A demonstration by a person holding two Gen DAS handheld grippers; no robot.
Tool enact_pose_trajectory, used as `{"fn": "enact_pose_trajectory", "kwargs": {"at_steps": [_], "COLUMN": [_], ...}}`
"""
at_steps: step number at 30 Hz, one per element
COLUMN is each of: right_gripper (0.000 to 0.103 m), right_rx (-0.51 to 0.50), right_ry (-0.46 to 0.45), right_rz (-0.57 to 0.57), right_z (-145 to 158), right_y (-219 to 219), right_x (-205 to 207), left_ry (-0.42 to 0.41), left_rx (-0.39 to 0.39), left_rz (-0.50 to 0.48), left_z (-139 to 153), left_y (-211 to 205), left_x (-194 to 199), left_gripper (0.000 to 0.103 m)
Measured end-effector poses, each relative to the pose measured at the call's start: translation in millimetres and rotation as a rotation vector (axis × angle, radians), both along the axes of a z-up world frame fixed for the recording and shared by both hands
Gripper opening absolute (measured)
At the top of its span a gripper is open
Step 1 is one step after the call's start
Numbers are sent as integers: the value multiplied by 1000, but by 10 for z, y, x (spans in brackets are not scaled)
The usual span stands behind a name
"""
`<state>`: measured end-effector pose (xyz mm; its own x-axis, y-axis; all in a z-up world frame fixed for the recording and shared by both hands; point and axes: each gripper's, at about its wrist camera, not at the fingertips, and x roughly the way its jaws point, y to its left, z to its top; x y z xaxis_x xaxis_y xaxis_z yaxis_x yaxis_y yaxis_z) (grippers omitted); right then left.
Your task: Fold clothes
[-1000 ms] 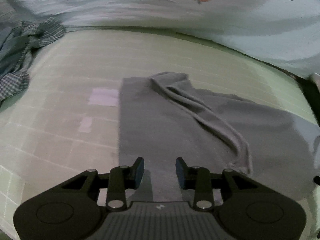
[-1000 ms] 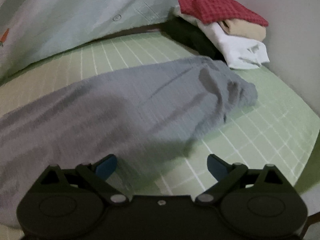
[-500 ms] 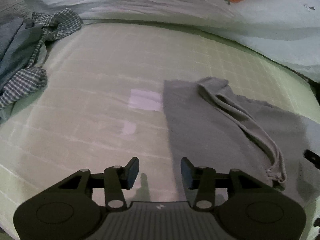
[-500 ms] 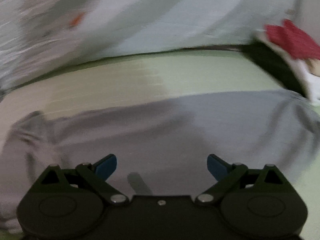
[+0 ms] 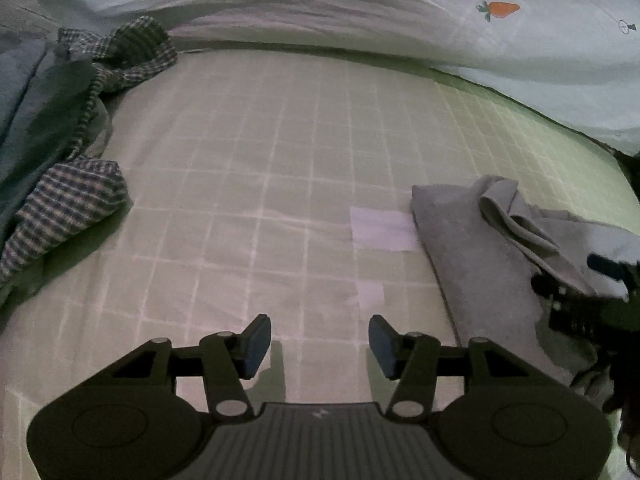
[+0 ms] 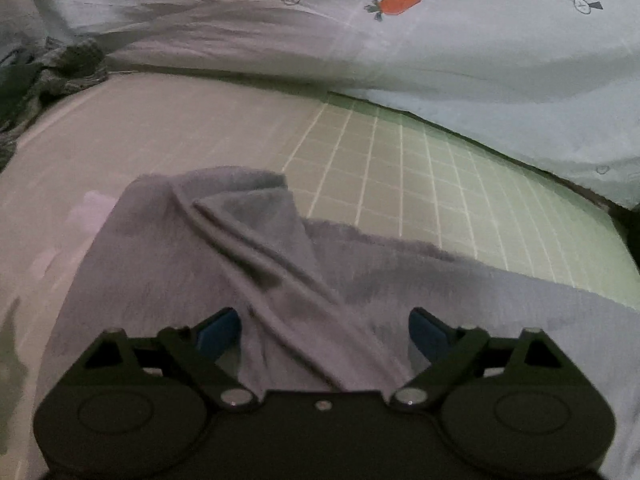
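A grey garment (image 6: 200,264) lies flat on the green grid bedsheet (image 6: 420,184), with a folded ridge running across it. In the left wrist view the garment (image 5: 472,248) is at the right. My right gripper (image 6: 320,330) is open, low over the garment with the ridge between its fingers. It shows at the right edge of the left wrist view (image 5: 592,292). My left gripper (image 5: 318,344) is open and empty over bare sheet, left of the garment's edge.
A checked shirt and blue clothing (image 5: 60,168) are piled at the left. A pale quilt with a carrot print (image 5: 498,8) runs along the back. A light patch (image 5: 382,228) lies on the sheet beside the garment.
My left gripper has moved left, off the grey garment onto bare sheet. My right gripper has swung left along the garment to its folded ridge. Both stayed open.
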<state>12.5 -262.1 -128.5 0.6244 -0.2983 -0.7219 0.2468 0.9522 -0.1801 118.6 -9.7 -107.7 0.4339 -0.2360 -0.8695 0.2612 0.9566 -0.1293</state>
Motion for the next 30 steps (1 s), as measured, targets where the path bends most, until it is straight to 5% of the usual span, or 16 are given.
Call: {"fn": "enact_pose_trajectory", "kwargs": {"at_steps": [2, 7, 22, 28, 30], "right_gripper": [89, 82, 78, 52, 32], "right_rx": [-3, -6, 376, 429, 427], "right_ry": [-10, -3, -71, -75, -64], "right_rz": [-66, -437, -339, -337, -327], "right_z": [44, 99, 86, 74, 63], "right_y": [-154, -870, -664, -595, -562], "right_x": [77, 64, -666, -767, -783], "left_ry": [3, 12, 19, -3, -12], "left_rx": [-14, -47, -57, -33, -27], "left_rz": [3, 10, 5, -53, -66], "left_z": [-15, -66, -36, 38, 55], "left_y": [5, -11, -167, -239, -242], "left_x": [51, 114, -105, -325, -373], "left_gripper": [56, 60, 61, 62, 62]}}
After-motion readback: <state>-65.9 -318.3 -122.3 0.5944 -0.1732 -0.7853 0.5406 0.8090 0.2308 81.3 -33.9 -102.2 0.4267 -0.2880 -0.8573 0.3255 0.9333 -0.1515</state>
